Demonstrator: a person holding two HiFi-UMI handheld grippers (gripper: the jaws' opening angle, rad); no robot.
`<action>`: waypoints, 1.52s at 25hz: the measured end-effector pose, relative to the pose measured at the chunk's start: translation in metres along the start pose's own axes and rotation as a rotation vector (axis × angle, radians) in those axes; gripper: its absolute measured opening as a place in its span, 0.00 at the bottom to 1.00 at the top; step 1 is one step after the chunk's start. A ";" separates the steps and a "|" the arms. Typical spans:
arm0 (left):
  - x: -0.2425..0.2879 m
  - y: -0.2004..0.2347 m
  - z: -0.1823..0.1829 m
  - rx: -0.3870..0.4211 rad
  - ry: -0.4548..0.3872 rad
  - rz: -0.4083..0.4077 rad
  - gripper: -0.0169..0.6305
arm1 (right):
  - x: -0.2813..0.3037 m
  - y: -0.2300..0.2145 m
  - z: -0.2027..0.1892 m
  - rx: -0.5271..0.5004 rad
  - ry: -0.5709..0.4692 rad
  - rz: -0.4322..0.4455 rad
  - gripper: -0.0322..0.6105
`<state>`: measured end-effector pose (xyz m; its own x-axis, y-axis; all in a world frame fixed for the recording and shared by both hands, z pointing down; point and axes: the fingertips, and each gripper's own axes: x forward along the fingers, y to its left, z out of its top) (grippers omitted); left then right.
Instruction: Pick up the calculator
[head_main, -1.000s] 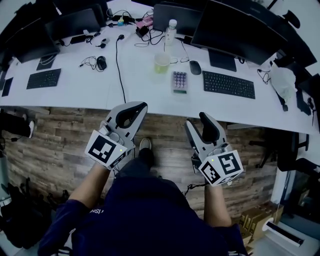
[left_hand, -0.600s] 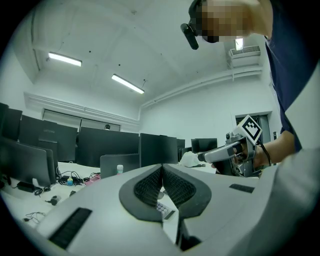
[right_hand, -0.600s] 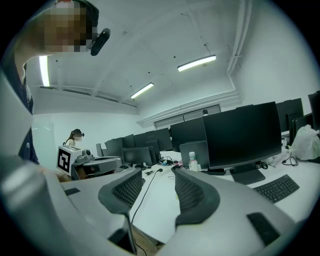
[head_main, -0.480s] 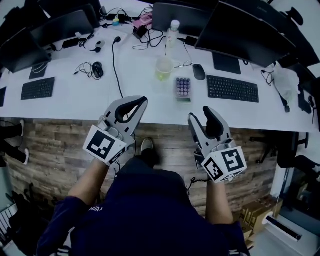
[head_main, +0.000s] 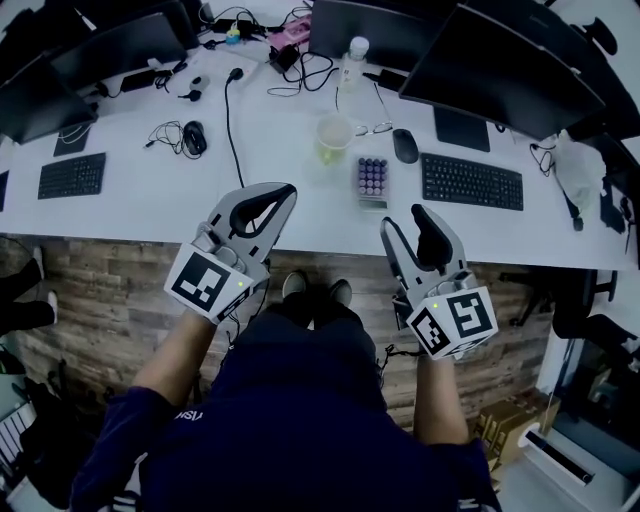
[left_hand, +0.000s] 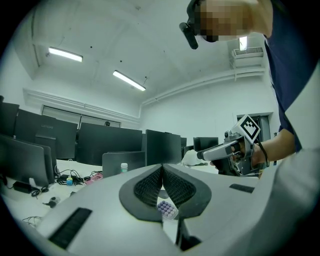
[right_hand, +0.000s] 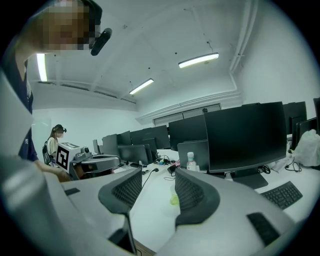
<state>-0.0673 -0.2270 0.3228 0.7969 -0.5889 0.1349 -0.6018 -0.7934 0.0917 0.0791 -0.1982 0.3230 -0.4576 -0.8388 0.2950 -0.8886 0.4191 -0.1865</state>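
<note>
The calculator (head_main: 372, 180), small and grey with rows of purple keys, lies flat on the white desk (head_main: 140, 215) near its front edge. In the head view my left gripper (head_main: 283, 190) is shut and empty, its tip over the desk edge, left of the calculator. The right gripper (head_main: 403, 218) stands open just short of the desk edge, slightly right of the calculator. In the left gripper view the pads meet (left_hand: 161, 169) and the calculator (left_hand: 166, 209) shows below them. Through the right gripper's (right_hand: 158, 175) open jaws I see bare desk.
A pale green cup (head_main: 333, 135) stands just behind the calculator, a water bottle (head_main: 351, 58) further back. A black mouse (head_main: 404, 146) and keyboard (head_main: 471, 182) lie to its right. A black cable (head_main: 232, 130) runs down the desk. Monitors (head_main: 500, 60) line the back.
Both grippers have moved forward toward the desk, and the left tip now reaches over the desk edge. The person's feet have come closer to the desk.
</note>
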 end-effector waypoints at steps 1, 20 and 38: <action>0.002 0.002 -0.001 -0.002 0.003 0.003 0.07 | 0.003 -0.002 -0.001 -0.005 0.006 0.002 0.38; 0.051 0.008 -0.070 -0.083 0.117 0.144 0.07 | 0.053 -0.065 -0.071 -0.165 0.181 0.134 0.38; 0.069 0.000 -0.150 -0.172 0.196 0.240 0.07 | 0.087 -0.089 -0.176 -0.335 0.374 0.259 0.38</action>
<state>-0.0204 -0.2446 0.4797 0.6163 -0.7016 0.3577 -0.7842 -0.5884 0.1970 0.1123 -0.2472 0.5302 -0.5882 -0.5396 0.6024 -0.6801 0.7330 -0.0075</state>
